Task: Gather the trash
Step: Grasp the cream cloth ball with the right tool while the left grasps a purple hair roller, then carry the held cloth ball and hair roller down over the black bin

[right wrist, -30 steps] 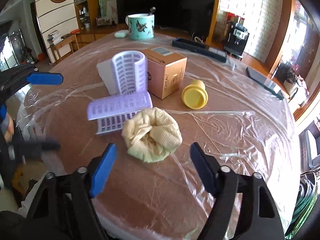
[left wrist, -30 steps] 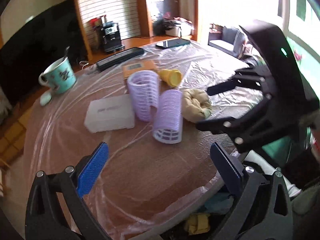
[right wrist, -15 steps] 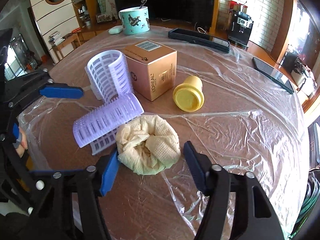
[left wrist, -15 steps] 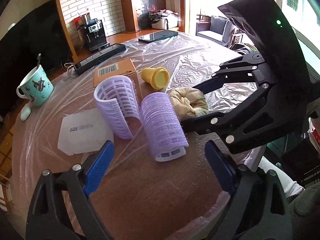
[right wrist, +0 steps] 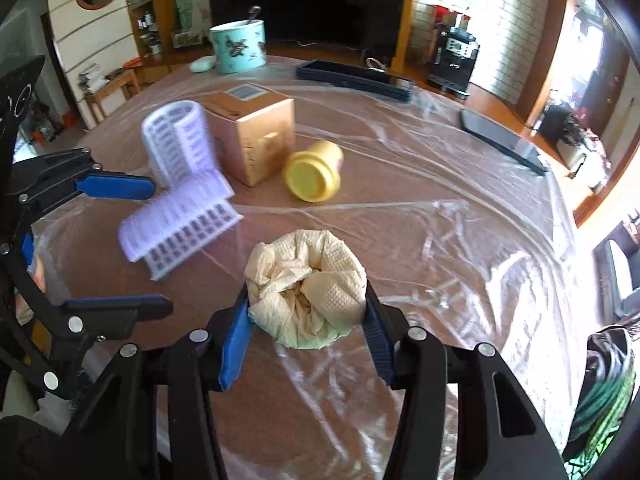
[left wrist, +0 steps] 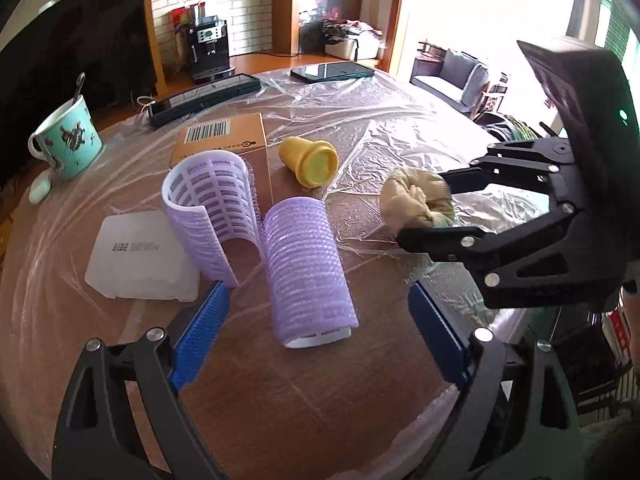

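Okay, my right gripper (right wrist: 306, 330) now has its fingers clamped on the crumpled paper wad (right wrist: 306, 288); a second ago they stood wide around it, so the first piece of trash is secured. The wad sits just in front of the yellow cup (right wrist: 314, 176), and I judge it barely lifted off the desk (right wrist: 460, 240), if at all. My left gripper (left wrist: 316, 340) has been narrowing its fingers but they're open, straddling the lying purple hair roller (left wrist: 308, 264), left of the wad. Next call: lift the wad out.
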A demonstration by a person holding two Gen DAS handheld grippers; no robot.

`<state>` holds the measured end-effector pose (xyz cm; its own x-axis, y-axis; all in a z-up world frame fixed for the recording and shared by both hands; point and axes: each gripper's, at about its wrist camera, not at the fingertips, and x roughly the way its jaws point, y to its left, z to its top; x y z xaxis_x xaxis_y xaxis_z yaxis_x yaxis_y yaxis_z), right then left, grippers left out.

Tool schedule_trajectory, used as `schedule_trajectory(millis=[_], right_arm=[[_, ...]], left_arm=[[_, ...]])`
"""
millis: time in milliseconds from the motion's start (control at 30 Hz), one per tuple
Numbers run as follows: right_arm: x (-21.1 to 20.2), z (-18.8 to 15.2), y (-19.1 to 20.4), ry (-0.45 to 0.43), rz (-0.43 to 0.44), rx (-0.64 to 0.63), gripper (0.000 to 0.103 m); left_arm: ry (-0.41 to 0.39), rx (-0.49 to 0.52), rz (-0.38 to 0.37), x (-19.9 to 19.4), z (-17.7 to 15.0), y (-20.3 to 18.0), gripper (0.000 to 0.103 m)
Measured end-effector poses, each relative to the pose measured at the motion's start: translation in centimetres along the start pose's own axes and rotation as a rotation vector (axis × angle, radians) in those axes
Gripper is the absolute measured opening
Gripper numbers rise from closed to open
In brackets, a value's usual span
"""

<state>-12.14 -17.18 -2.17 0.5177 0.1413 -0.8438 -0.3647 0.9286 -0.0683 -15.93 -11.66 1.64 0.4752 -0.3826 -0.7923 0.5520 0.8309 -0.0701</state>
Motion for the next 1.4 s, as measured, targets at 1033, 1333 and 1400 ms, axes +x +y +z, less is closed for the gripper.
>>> schedule_trajectory(millis=[1033,1333,1400], right_arm=[[-3.3,-1.7,1.4,-0.084,0.149,0.122,0.051],[-5.5,-2.4,2.6,-0.117,0.182,0.109,0.051],[-5.8,-2.4,2.8,-0.121,0.188,0.105,0.051]], left_arm=[[-0.062,-0.155,-0.08,-4.5,-2.7,0.9,0.038],[-0.093,-0.17,-0.072,-6.9,-4.1,0.8,0.038],[-0.102,-0.169,-0.068,-7.4,-4.3,0.7,0.038]])
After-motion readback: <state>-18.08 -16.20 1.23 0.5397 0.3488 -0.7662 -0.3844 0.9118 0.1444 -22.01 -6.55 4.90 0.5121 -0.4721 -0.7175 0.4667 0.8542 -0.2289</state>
